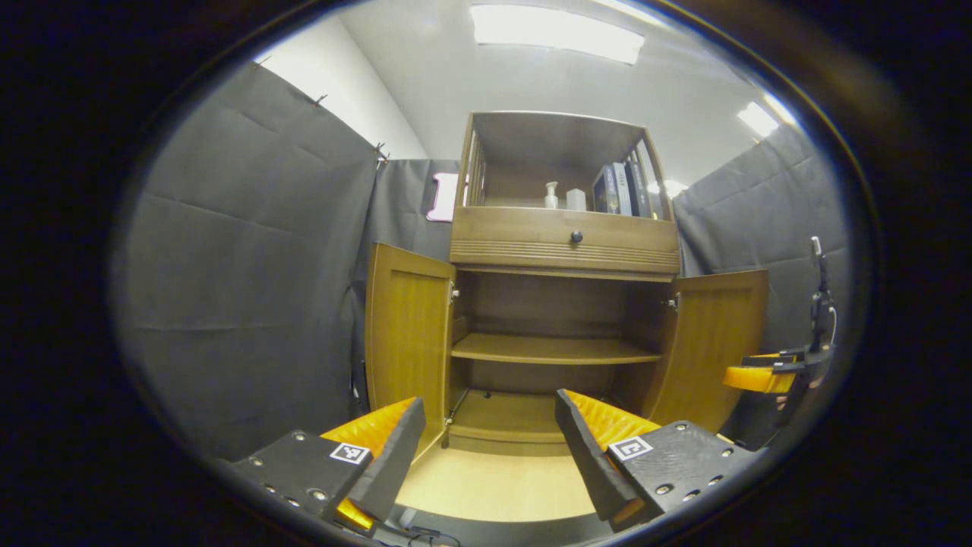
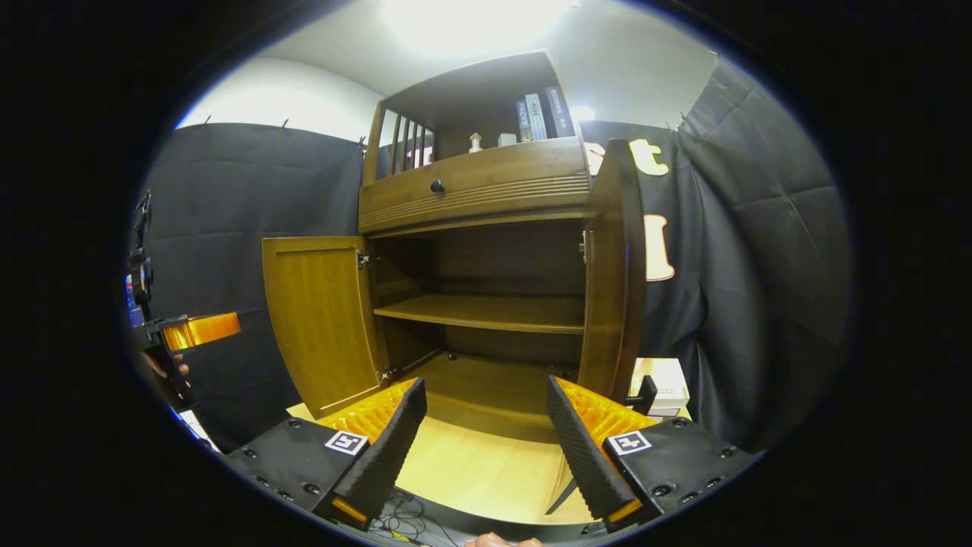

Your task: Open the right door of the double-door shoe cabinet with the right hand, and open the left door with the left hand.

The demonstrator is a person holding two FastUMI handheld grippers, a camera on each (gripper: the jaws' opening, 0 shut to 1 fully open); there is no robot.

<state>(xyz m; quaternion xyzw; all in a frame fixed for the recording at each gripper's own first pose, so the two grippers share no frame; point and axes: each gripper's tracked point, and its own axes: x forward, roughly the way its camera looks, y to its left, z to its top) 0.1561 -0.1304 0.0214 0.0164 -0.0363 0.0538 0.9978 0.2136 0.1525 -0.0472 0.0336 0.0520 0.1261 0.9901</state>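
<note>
The wooden shoe cabinet (image 1: 566, 251) stands ahead with both lower doors swung wide. In the left gripper view the left door (image 1: 406, 330) hangs open on the left and the right door (image 1: 717, 342) on the right. My left gripper (image 1: 490, 448) is open, back from the cabinet, holding nothing. The right gripper (image 1: 767, 376) shows far right beside the right door. In the right gripper view the left door (image 2: 323, 323) faces me and the right door (image 2: 611, 266) stands edge-on. My right gripper (image 2: 486, 429) is open and holds nothing. The left gripper (image 2: 194, 330) shows far left.
Inside, a bare middle shelf (image 1: 554, 349) and bottom board (image 2: 486, 387) show. Above the drawer knob (image 1: 576, 236), bottles and books (image 1: 623, 188) sit in the top niche. A white box (image 2: 666, 386) lies on the floor by the right door. Black cloth walls surround the light floor (image 1: 493, 482).
</note>
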